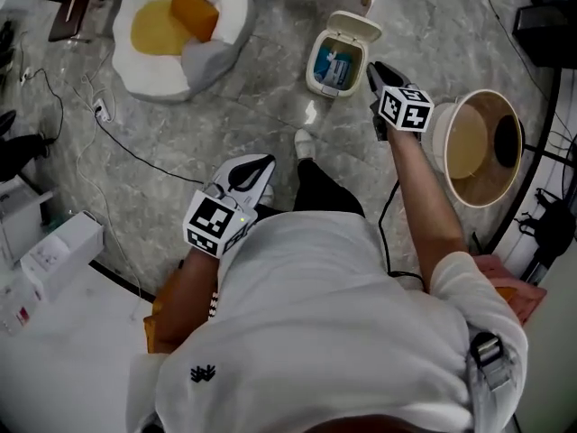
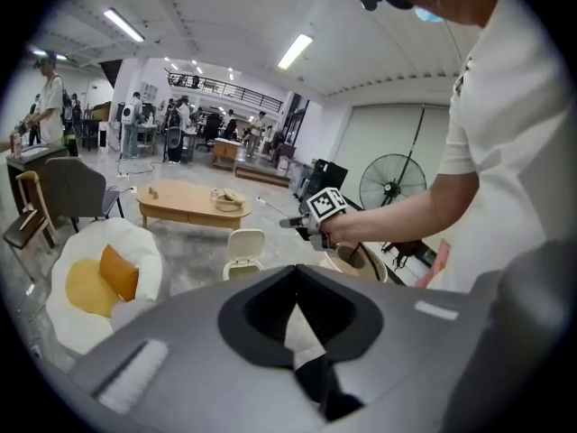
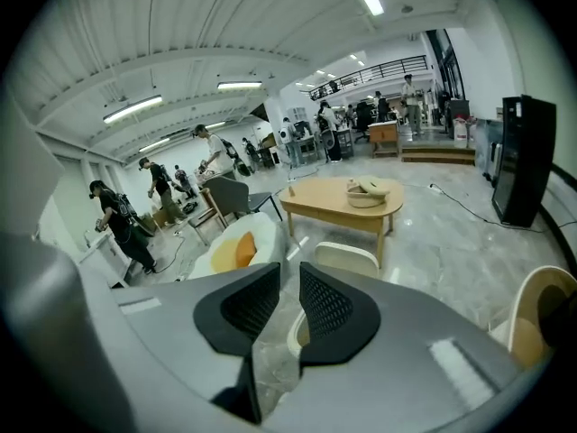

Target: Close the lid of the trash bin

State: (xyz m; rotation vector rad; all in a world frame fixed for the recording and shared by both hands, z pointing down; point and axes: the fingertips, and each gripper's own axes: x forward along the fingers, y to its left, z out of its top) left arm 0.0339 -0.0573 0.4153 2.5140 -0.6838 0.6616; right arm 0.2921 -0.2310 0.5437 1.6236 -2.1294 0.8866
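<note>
My right gripper is narrowly parted and empty; my left gripper is pinched together. I'd press the raised lid of the cream plastic trash bin down gently from behind.

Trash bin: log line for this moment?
cream rectangular trash bin | lid open | right gripper near bin, open, empty | left gripper shut, away

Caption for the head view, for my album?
Right claw hovers beside the open trash bin on the floor; left claw hangs at the person's side.

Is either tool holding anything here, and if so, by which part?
Nothing is held. The left tool has its jaws together on nothing. The right tool has its jaws slightly apart and empty, near the open bin.
</note>
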